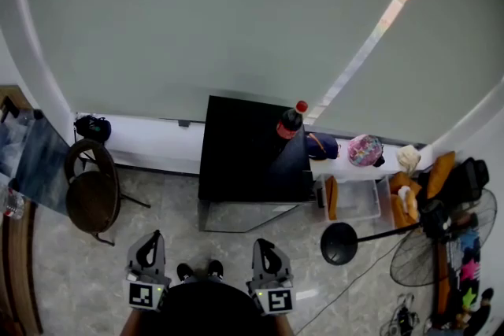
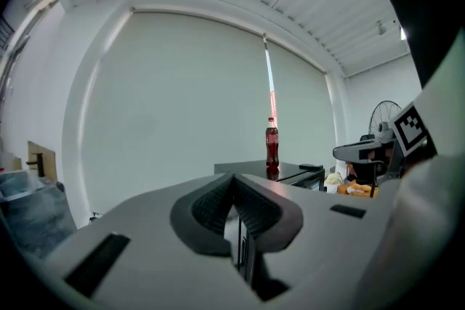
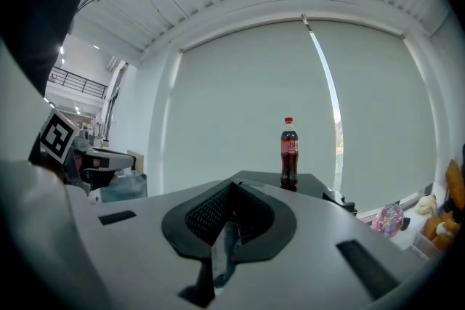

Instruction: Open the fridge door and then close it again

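Left gripper (image 1: 151, 241) and right gripper (image 1: 264, 248): jaws pressed together, empty. Bare floor (image 1: 169, 204) lies between them and the fridge (image 1: 244, 149). Chair (image 1: 92, 193) left, fan (image 1: 439, 230) right. The fridge's front is foreshortened and hard to make out.

Centre frame: a black fridge (image 1: 244, 161) bears a dark bottle (image 1: 289, 124), red-capped and red-labelled, against a pale grey blind (image 1: 236, 12).
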`<move>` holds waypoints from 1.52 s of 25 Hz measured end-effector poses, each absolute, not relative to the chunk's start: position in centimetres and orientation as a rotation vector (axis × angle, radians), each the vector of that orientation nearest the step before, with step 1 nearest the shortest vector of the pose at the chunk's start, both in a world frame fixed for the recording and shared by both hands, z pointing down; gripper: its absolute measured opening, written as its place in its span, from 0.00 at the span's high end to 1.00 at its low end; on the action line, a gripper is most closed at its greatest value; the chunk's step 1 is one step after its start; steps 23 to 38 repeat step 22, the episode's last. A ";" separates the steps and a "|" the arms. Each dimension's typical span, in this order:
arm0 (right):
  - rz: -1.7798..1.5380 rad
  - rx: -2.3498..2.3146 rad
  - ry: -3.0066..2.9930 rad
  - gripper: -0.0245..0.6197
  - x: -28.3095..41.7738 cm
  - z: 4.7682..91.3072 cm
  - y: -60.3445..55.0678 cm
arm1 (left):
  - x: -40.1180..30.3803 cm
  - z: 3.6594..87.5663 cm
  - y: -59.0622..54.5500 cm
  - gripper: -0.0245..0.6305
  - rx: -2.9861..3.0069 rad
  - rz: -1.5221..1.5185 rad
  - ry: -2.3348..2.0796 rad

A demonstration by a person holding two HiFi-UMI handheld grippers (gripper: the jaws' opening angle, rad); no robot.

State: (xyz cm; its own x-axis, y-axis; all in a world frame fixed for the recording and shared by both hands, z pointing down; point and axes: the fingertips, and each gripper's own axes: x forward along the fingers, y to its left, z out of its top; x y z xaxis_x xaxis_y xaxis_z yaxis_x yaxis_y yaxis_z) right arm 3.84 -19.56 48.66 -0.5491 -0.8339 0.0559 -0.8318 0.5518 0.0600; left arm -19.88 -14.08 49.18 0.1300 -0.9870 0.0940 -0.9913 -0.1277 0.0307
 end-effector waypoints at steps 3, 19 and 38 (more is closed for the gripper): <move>-0.056 1.457 -2.713 0.94 4.1 48.3 -19.4 | -19.5 49.0 -14.0 0.95 2.294 0.080 -2.018; -0.083 1.497 -2.692 0.94 5.7 47.6 -19.0 | -18.3 48.4 -14.0 0.95 2.360 0.102 -2.007; -0.083 1.503 -2.696 0.94 5.7 47.5 -19.0 | -18.3 48.4 -14.0 0.95 2.362 0.108 -2.020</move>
